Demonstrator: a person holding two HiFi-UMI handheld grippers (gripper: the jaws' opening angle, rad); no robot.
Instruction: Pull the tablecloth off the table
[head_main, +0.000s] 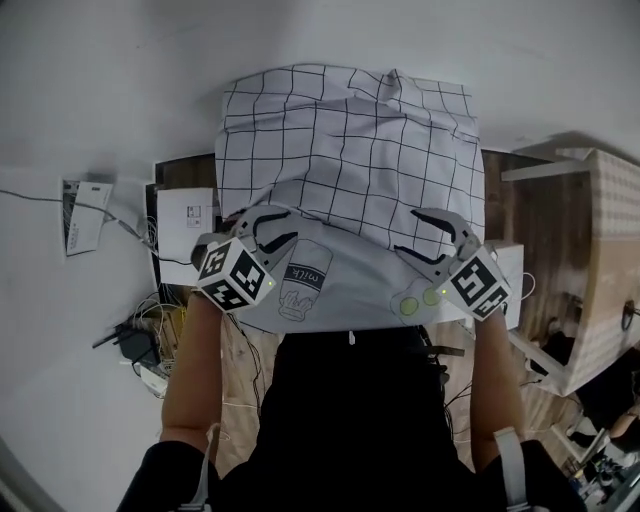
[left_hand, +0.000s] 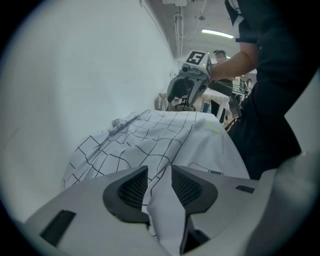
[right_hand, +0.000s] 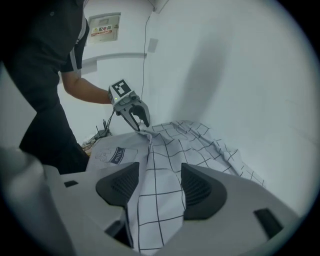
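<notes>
The left claw (left_hand: 160, 174) stands released, its two dark ribbed pads (left_hand: 134, 186) apart with a raised fold of the tablecloth (head_main: 350, 140) running up between them, not pinched. The right claw (right_hand: 160, 172) is released too and gapes wider, with a loose band of checked cloth lying in the gap between its pads (right_hand: 200, 189). In the head view both claws sit at the near side of the cloth, the left one at its left corner and the right one at its right corner, each just in front of the person's dark-clothed body. The tablecloth is white, crossed by thin black lines into squares, and it lies rumpled and bunched toward the white wall (head_main: 100, 80), covering the bench, which is hidden beneath it. Nearer the person lies a plain pale stretch with a milk-carton drawing (head_main: 305, 275) and two green dots (head_main: 420, 300); whether this is the cloth's own border or a layer beneath cannot be told. Cables (head_main: 150, 320) lie on the wooden floor (head_main: 520, 200) to the left.
</notes>
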